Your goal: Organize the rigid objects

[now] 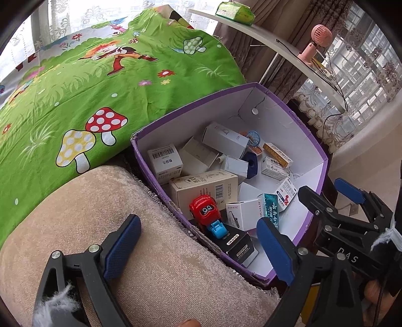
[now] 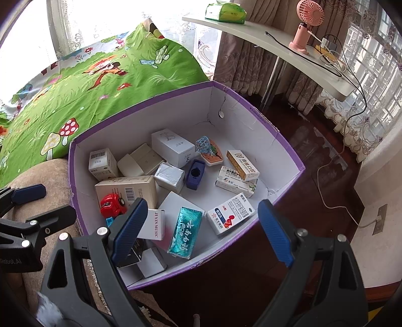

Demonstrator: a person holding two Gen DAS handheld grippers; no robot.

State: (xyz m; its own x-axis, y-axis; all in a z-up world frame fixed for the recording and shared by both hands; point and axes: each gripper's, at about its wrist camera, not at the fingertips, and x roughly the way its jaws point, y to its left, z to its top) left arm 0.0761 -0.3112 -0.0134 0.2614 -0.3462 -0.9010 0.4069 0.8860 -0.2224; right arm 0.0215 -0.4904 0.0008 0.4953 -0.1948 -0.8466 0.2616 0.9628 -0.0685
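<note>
**Both grippers hanging empty over a full purple box**

Inside, the purple cardboard box (image 2: 251,108) is holding a jumble of small cartons and toys. A red toy car (image 2: 111,205) is sitting at the near left corner beside a blue toy (image 1: 218,229), against a beige barcoded carton (image 2: 127,188). A teal foil pack (image 2: 186,232) is lying between a white "JI YIN MUSIC" carton (image 2: 154,223) and a red-and-blue medicine box (image 2: 230,216). Farther back, a dark blue sharpener (image 2: 195,174) is resting near an orange-striped medicine box (image 2: 242,164) and a tall white carton (image 2: 173,148).

Both grippers are standing wide apart with nothing between their pads. The left gripper (image 1: 198,251) is hovering over the beige cushion (image 1: 163,276) and the box's near corner; the right gripper (image 2: 202,230) is hovering above the box's near edge.

Only the left wrist view is showing a black "DORMI" box (image 1: 238,245) below the blue toy. Only the right wrist view is showing the dark wooden floor (image 2: 314,163) and a wall socket (image 2: 379,218). Both are showing the green mushroom-print sheet (image 1: 75,88), the white shelf (image 2: 276,50) and a pink fan (image 2: 305,15).
</note>
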